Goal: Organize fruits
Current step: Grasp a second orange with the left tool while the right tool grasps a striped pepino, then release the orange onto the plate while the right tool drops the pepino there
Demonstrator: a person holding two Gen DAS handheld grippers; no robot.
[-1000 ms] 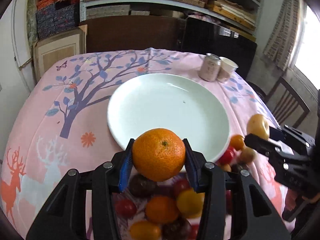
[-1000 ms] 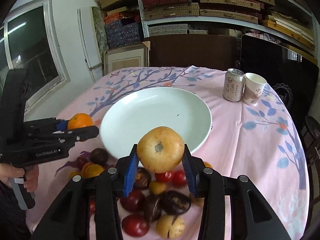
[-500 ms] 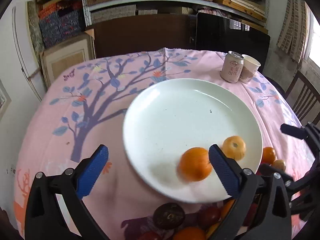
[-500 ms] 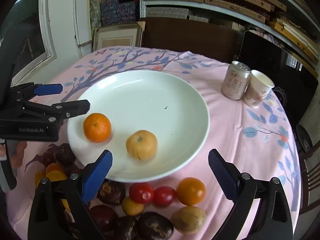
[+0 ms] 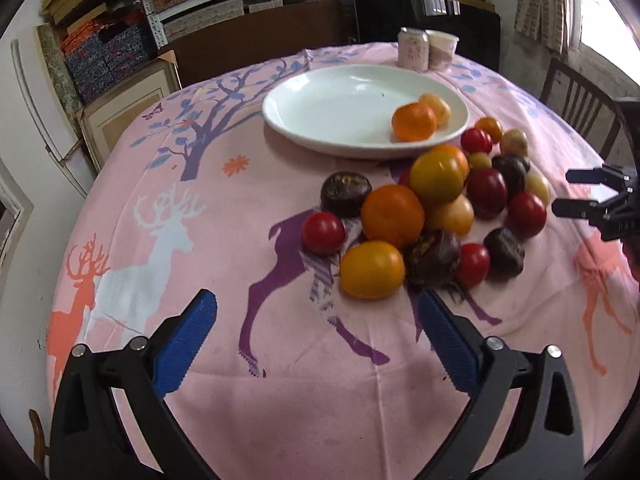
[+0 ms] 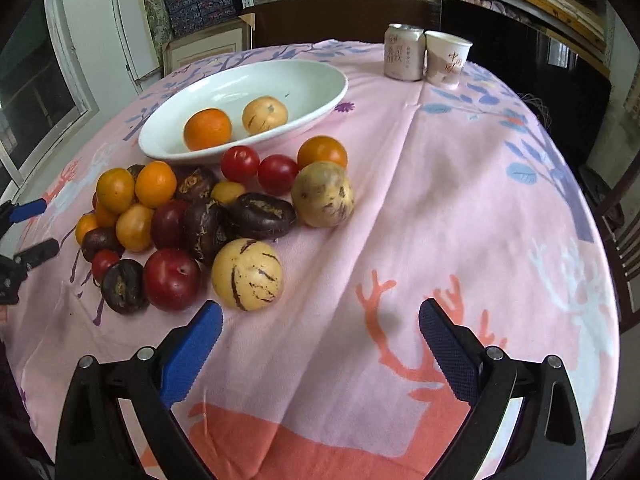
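Note:
A white plate (image 5: 320,108) (image 6: 312,80) holds an orange (image 5: 413,122) (image 6: 207,129) and a yellow pepino melon (image 5: 436,107) (image 6: 265,115). A pile of fruit (image 5: 432,208) (image 6: 192,216) lies on the pink cloth in front of the plate: oranges, red tomatoes, dark purple fruits, yellow melons. My left gripper (image 5: 316,344) is open and empty, pulled back near the table's front edge. My right gripper (image 6: 320,344) is open and empty, back from the pile, with a streaked yellow melon (image 6: 247,275) just ahead of its left finger. The right gripper also shows at the right edge of the left wrist view (image 5: 576,194).
A drink can (image 6: 403,52) and a paper cup (image 6: 447,58) stand beyond the plate at the table's far side. A wooden chair (image 5: 580,108) is at the right. Shelves and boxes fill the back wall. The table has a pink cloth (image 6: 460,200) with deer prints.
Both grippers opened and let the orange and the yellow melon onto the plate, then drew back toward the table's near edge. Both fruits now rest on the plate.

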